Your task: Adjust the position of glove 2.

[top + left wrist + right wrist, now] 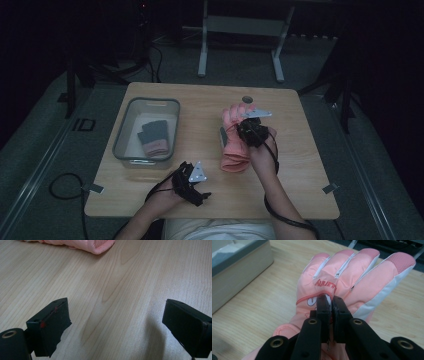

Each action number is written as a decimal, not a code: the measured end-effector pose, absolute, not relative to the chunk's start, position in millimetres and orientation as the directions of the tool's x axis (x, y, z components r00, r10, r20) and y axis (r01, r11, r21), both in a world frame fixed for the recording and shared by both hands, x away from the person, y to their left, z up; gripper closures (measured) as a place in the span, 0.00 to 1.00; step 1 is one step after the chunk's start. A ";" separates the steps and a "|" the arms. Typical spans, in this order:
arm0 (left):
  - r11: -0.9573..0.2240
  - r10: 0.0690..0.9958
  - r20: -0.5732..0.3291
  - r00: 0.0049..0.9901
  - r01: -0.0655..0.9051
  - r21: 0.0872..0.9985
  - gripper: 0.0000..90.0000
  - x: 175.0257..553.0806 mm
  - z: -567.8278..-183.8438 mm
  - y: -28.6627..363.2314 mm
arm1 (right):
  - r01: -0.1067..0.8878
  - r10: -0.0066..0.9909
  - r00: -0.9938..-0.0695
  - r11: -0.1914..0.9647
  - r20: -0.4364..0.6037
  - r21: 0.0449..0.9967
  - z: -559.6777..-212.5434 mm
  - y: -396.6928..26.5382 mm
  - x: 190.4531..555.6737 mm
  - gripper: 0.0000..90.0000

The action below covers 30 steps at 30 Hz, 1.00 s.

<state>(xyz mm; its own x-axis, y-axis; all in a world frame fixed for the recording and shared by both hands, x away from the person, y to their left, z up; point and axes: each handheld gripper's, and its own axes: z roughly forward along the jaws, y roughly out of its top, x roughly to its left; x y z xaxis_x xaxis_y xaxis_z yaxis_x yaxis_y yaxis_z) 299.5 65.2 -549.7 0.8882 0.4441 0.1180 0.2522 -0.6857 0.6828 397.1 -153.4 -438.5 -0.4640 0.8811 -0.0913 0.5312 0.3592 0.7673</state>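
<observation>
The counter was a pale wood-grain board with rounded corners, standing on a grey carpeted floor in a dim room whose far side faded to near black. Beyond the far edge stood the light metal legs of a frame, and dark cables lay curled on the floor at the near left. A small round hole was set in the board near its far edge. On the left part of the counter sat a grey bin with a dark grey glove with a pink cuff lying inside it. Right of centre lay a pink glove, its fingers pointing to the far side and its cuff toward the near edge. The right hand-held gripper was over the back of that glove with its jaws pressed together, pinching a fold of the pink fabric just below the printed lettering. The left hand-held gripper rested low at the near edge of the counter, left of centre and well apart from the pink glove, its jaws spread wide over bare wood with nothing between them. Small metal brackets sat at the near corners of the board.
</observation>
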 end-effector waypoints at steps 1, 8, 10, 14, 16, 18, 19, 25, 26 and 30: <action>-0.686 0.444 0.118 0.888 0.252 0.682 0.08 299.5 -549.8 65.3 | 0.532 0.877 -0.473 0.365 -0.090 0.764 -441.4 -152.2 397.2 0.95; -0.688 0.443 0.117 0.889 0.253 0.680 0.08 298.9 -549.7 64.6 | 0.576 0.875 -0.476 0.384 -0.086 0.721 -464.9 -147.3 403.2 0.95; -0.686 0.445 0.115 0.888 0.255 0.682 0.08 299.1 -549.9 64.7 | 0.579 0.879 -0.467 0.386 -0.096 0.718 -469.7 -147.0 404.3 0.95; -0.687 0.444 0.116 0.888 0.254 0.681 0.08 299.2 -550.2 64.5 | 0.597 0.885 -0.455 0.383 -0.097 0.705 -475.2 -146.6 407.9 0.95; -0.689 0.442 0.120 0.889 0.251 0.679 0.08 299.1 -550.2 64.4 | 0.607 0.891 -0.445 0.377 -0.094 0.700 -479.1 -146.2 409.4 0.95; -0.693 0.439 0.122 0.890 0.250 0.676 0.08 299.0 -550.0 64.5 | 0.617 0.888 -0.452 0.382 -0.088 0.688 -484.3 -145.8 411.4 0.94; -0.691 0.441 0.119 0.890 0.252 0.678 0.08 298.8 -550.1 64.4 | 0.621 0.888 -0.453 0.383 -0.086 0.684 -486.9 -145.7 412.4 0.94; -0.689 0.442 0.117 0.889 0.253 0.679 0.08 298.8 -550.3 64.4 | 0.621 0.884 -0.463 0.378 -0.067 0.687 -490.6 -146.3 413.9 0.91; -0.689 0.441 0.117 0.890 0.253 0.679 0.08 298.8 -550.1 64.4 | 0.620 0.883 -0.464 0.379 -0.069 0.687 -489.7 -146.0 413.7 0.90; -0.691 0.440 0.119 0.890 0.251 0.678 0.08 298.7 -550.0 64.4 | 0.604 0.878 -0.473 0.381 -0.070 0.700 -483.1 -146.4 411.7 0.82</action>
